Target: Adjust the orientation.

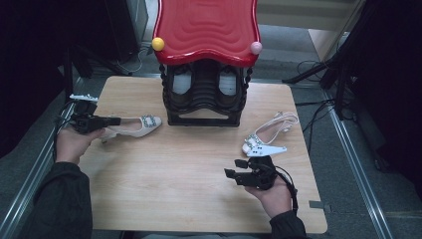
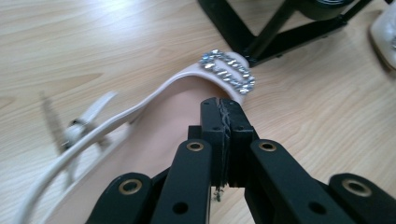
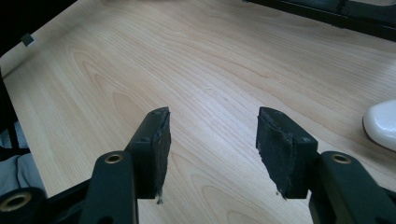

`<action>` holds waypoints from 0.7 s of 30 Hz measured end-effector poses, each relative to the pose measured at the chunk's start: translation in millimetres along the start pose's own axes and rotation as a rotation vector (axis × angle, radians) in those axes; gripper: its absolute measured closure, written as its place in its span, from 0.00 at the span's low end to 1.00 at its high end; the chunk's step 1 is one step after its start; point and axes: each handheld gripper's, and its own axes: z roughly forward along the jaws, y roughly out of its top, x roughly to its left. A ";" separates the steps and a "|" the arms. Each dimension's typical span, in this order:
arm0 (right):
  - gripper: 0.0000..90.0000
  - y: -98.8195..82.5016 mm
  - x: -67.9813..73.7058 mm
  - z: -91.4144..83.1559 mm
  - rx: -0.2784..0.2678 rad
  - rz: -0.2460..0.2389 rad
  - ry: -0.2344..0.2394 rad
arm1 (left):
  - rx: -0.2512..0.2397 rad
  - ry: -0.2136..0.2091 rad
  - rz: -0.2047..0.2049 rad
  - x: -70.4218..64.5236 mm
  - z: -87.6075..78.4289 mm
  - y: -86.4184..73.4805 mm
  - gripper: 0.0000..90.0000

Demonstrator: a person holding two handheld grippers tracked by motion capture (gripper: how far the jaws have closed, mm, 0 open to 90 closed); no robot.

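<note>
Light wood tabletop (image 1: 189,169) on a grey floor, dark gear and cables around it, a black shoe rack (image 1: 203,94) with a red wavy top at the far edge. Left gripper (image 1: 115,120) sits at the left side with jaws pressed fully together; in the left gripper view they hover over the insole of a beige sandal (image 2: 154,121) with a rhinestone buckle, nothing visibly pinched between the pads. The sandal lies just left of the rack's base. Right gripper (image 3: 212,140) hangs over bare wood near the front right, jaws wide and empty. A second sandal (image 1: 266,137), white straps, lies near it toward the right edge.

Risks, judged:
- closed left jaws may shove or tip the sandal instead of gripping it
- thin straps could slip from a pinch
- swinging toward the rack may knock its frame

No readable brand, label or writing anywhere.
</note>
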 end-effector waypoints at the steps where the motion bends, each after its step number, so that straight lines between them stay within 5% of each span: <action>1: 0.51 0.0 0.0 0.2 0.001 0.001 0.001 | 0.003 0.006 -0.004 2.1 -0.2 -1.0 1.00; 6: 0.51 -0.5 0.6 1.6 0.010 -0.001 0.001 | 0.029 0.026 -0.015 10.4 5.5 -6.0 1.00; 21: 0.51 1.1 2.5 5.5 0.025 -0.011 0.010 | 0.142 -0.026 -0.036 11.1 23.0 -23.0 1.00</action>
